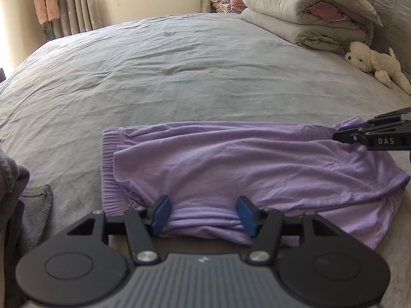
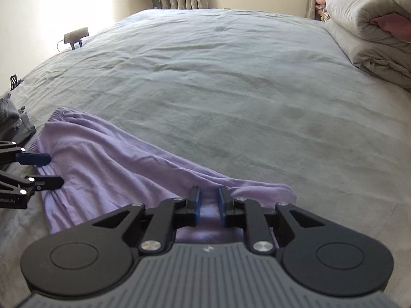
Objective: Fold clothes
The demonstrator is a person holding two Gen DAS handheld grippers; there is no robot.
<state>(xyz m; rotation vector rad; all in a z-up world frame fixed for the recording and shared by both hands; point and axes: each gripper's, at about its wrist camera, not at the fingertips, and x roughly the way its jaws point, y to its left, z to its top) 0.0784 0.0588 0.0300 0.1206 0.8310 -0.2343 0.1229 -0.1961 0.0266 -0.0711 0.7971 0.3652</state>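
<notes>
Lilac knit garment lies folded lengthwise on the near part of the bed, a long soft band with a ribbed hem at its left end and loose wrinkles running toward the right end. At that left end the left gripper sits over the near edge with its blue pads spread wide; bunched cloth lies between them, but the pads do not press it. At the right end the right gripper has its jaws nearly together over the near edge, with cloth in the narrow gap; whether the pads pinch it I cannot tell. A grey garment lies crumpled just left of the lilac one, apart from it. The bed sheet is grey-blue, creased and otherwise bare in the middle. Farther right, by the headboard, folded grey quilts are stacked, with a white plush dog beside them. Curtains hang at the back left.
</notes>
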